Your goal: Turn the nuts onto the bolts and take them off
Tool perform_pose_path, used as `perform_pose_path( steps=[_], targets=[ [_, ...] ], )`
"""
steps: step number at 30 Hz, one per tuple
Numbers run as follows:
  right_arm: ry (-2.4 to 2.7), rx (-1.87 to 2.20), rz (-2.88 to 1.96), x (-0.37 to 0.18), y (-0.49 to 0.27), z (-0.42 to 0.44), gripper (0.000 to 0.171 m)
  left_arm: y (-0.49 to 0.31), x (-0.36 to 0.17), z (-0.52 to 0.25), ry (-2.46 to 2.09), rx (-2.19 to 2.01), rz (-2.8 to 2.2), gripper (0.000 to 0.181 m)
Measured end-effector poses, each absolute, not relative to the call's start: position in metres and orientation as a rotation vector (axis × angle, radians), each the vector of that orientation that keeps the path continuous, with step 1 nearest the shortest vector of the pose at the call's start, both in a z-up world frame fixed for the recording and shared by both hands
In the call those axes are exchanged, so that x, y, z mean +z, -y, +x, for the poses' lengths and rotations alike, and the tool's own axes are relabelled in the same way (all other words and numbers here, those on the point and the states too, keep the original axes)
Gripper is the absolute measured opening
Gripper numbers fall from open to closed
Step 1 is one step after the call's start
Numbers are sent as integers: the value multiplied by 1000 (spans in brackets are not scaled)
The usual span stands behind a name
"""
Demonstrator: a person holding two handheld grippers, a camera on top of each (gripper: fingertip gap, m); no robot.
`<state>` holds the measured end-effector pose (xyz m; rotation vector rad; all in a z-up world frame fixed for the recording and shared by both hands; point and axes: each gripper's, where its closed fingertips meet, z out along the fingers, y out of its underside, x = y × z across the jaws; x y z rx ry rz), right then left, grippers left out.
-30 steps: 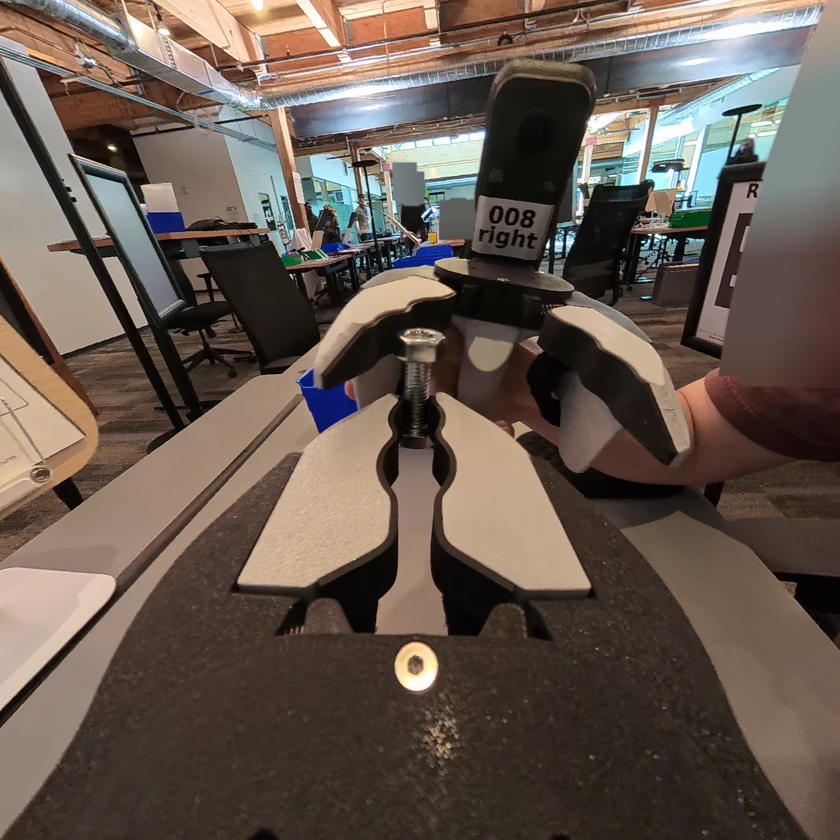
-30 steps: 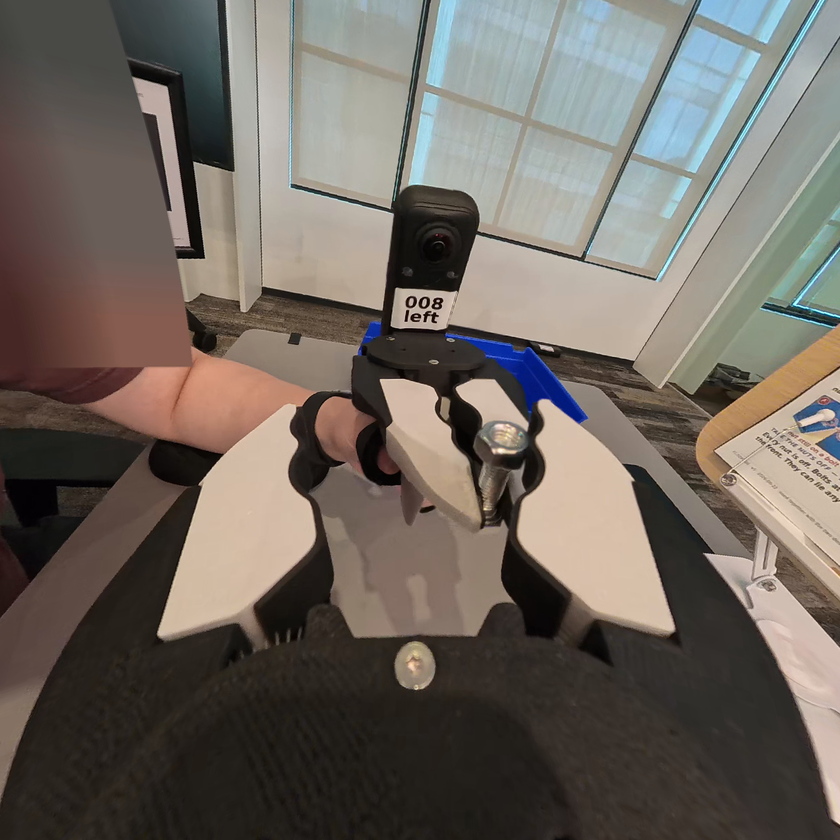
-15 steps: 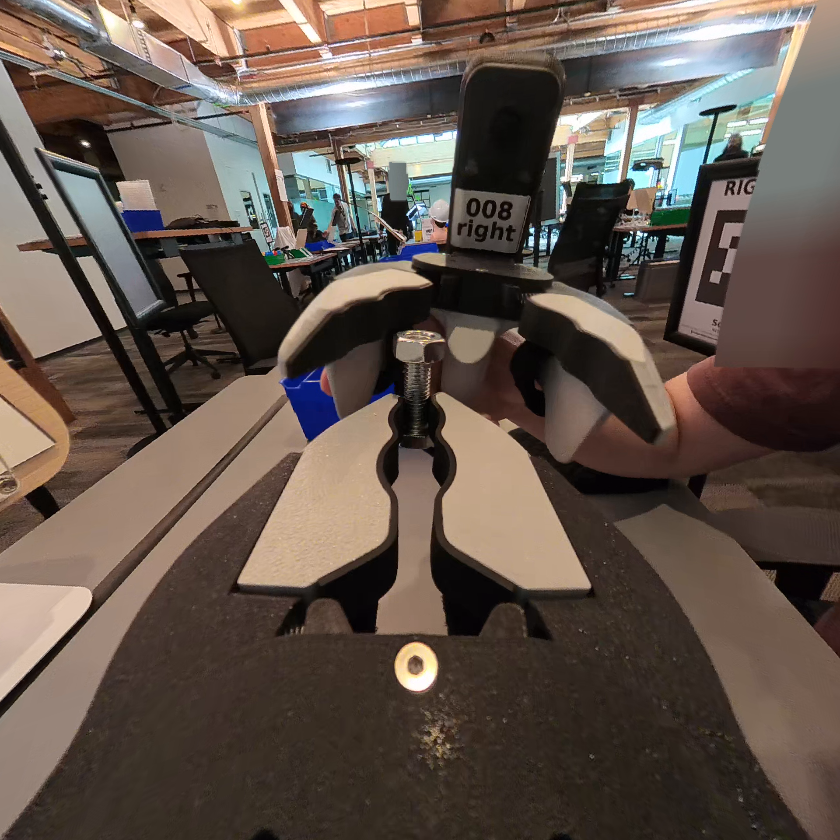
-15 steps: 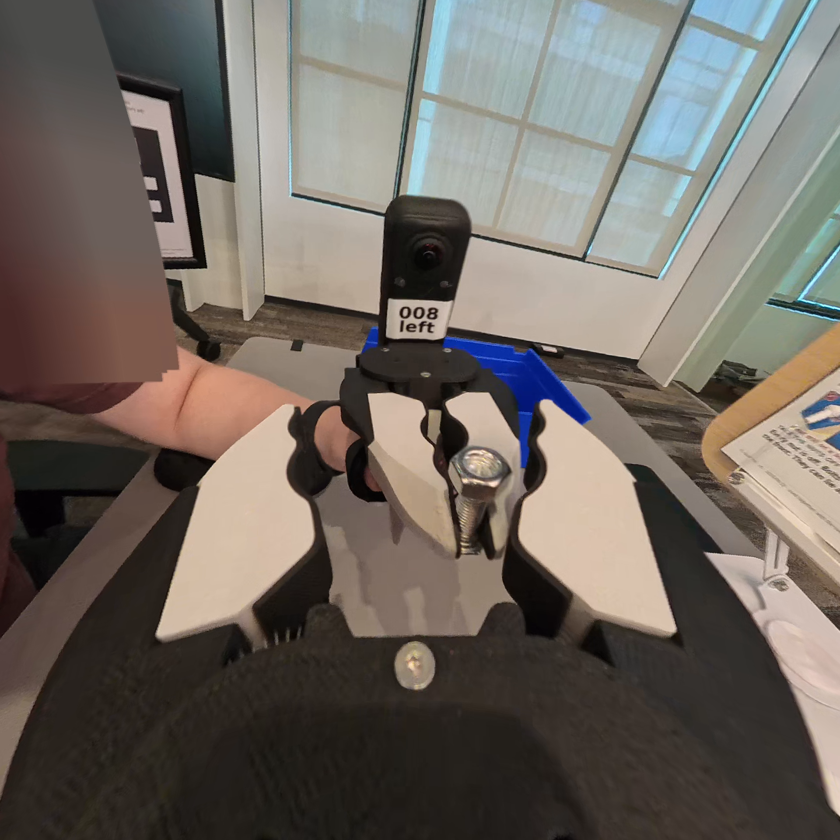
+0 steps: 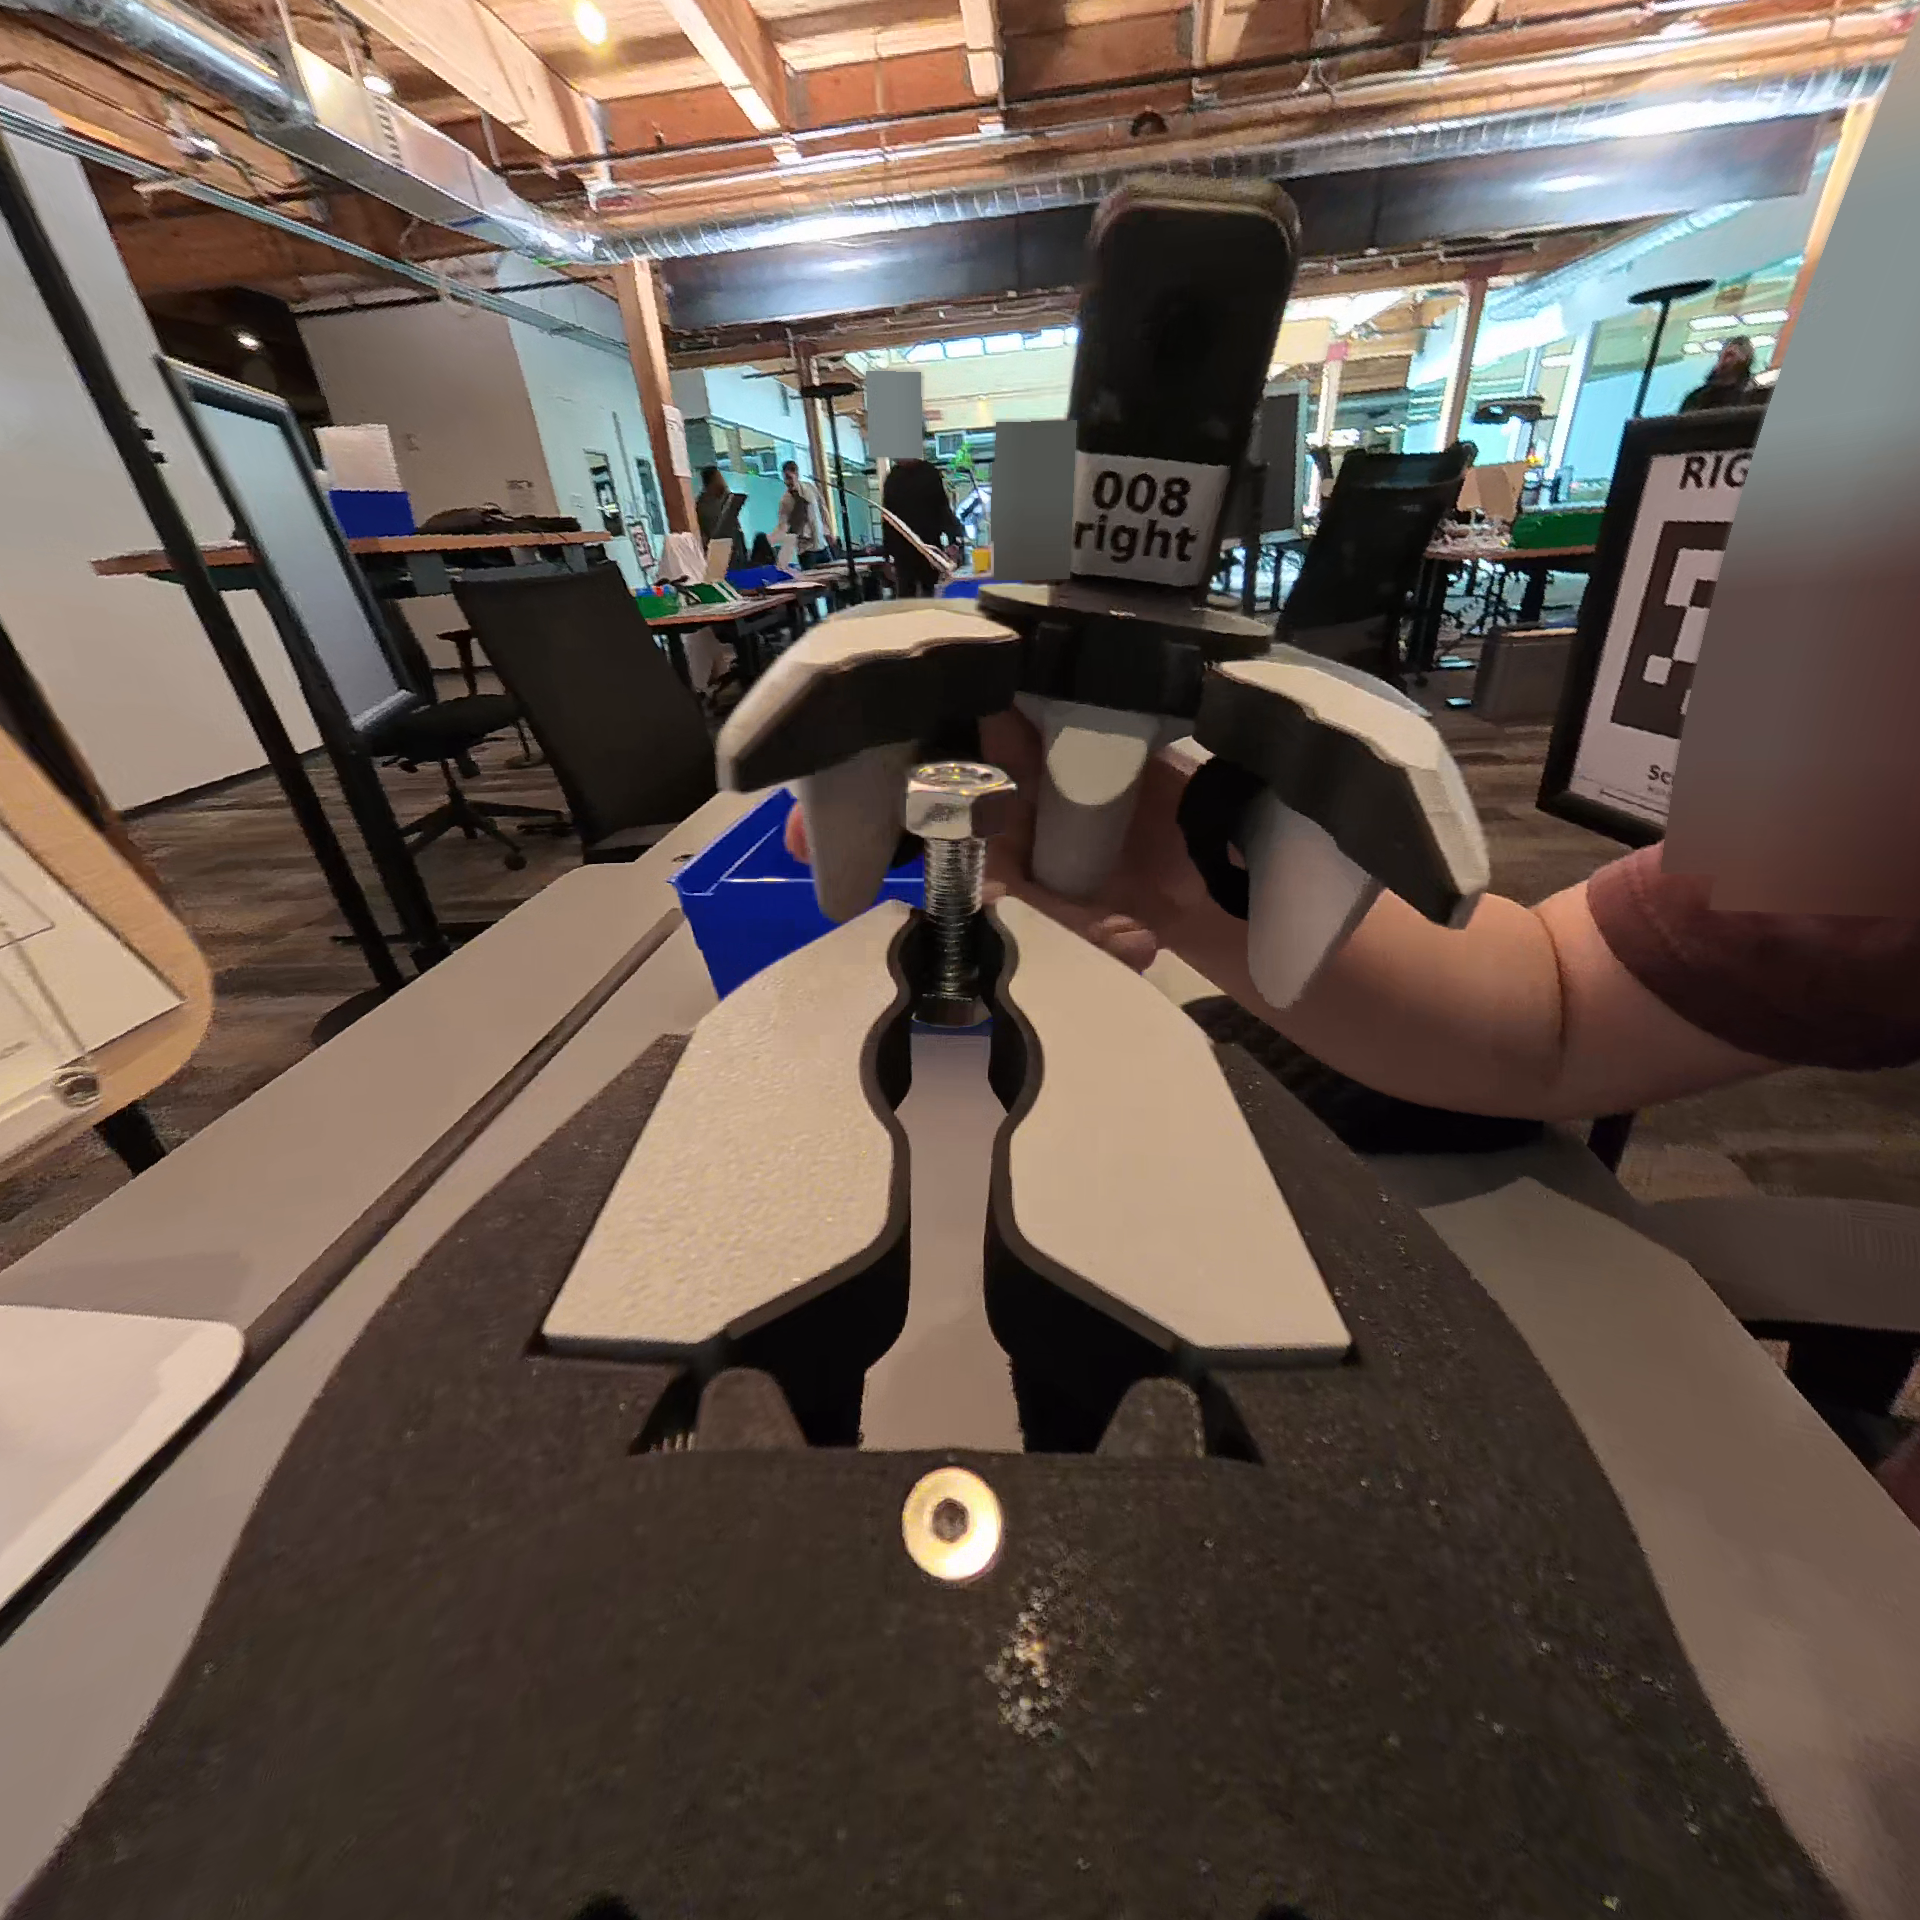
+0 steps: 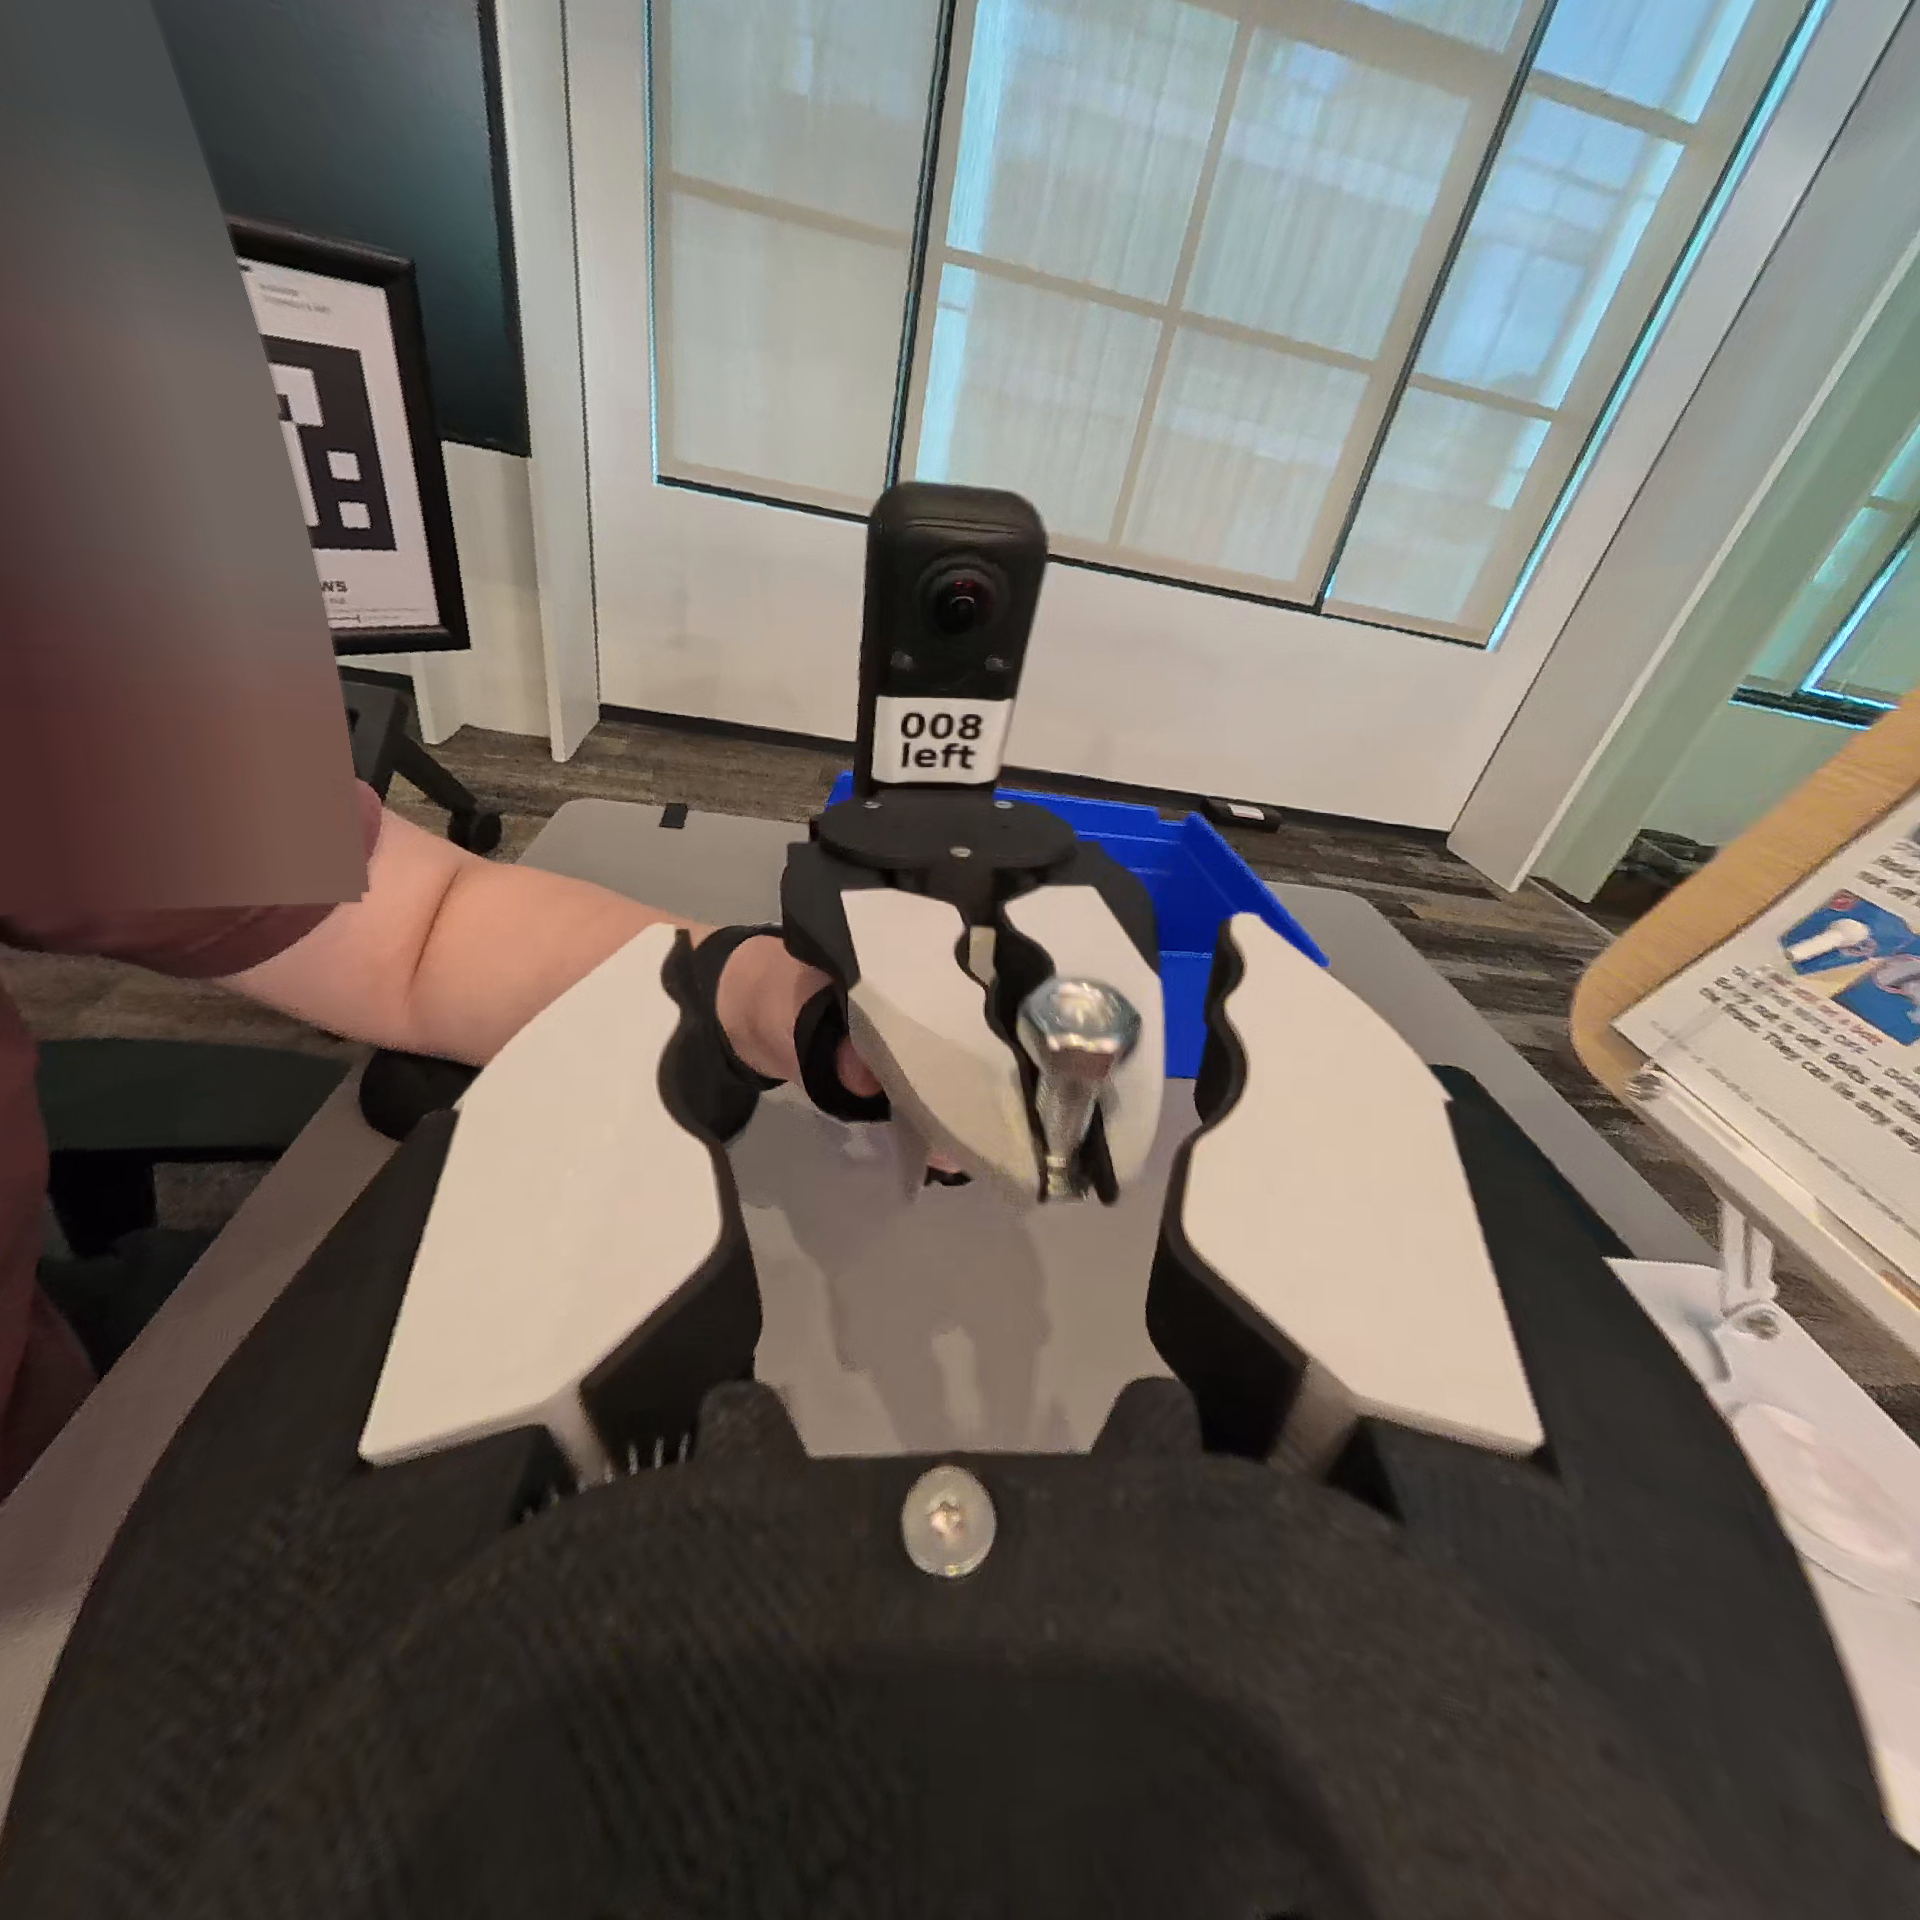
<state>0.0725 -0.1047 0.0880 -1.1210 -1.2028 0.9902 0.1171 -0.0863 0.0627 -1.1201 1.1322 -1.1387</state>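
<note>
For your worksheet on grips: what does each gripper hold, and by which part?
The left gripper holds the bolt upright by its lower threaded end, head up. The right gripper is open, holding nothing.

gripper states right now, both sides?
Left gripper: shut on the bolt, head up.
Right gripper: open, holding nothing.

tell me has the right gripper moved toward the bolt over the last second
Yes. In the right wrist view the bolt sits more centred between the open right gripper fingers, and the blue bin shifted too.
</note>
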Motion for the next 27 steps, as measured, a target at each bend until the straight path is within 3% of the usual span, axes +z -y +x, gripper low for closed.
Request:
perform_pose_path(
  steps=[4, 12, 20, 24, 27],
  targets=[
    [1268, 946, -1124, 78, 111, 62, 99, 88, 59, 122, -1145, -1101, -1127, 9],
    [1220, 927, -1140, 91, 103, 81, 91, 75, 71, 107, -1058, -1141, -1138, 9],
    [1271, 891, -1145, 78, 107, 64, 99, 82, 63, 119, -1106, -1087, -1147, 9],
    [1239, 917, -1160, 84, 100, 81, 84, 68, 68, 107, -1034, -1088, -1172, 9],
    [1186, 936, -1153, 89, 96, 82, 88, 71, 66, 110, -1058, -1089, -1171, 9]
  ],
)
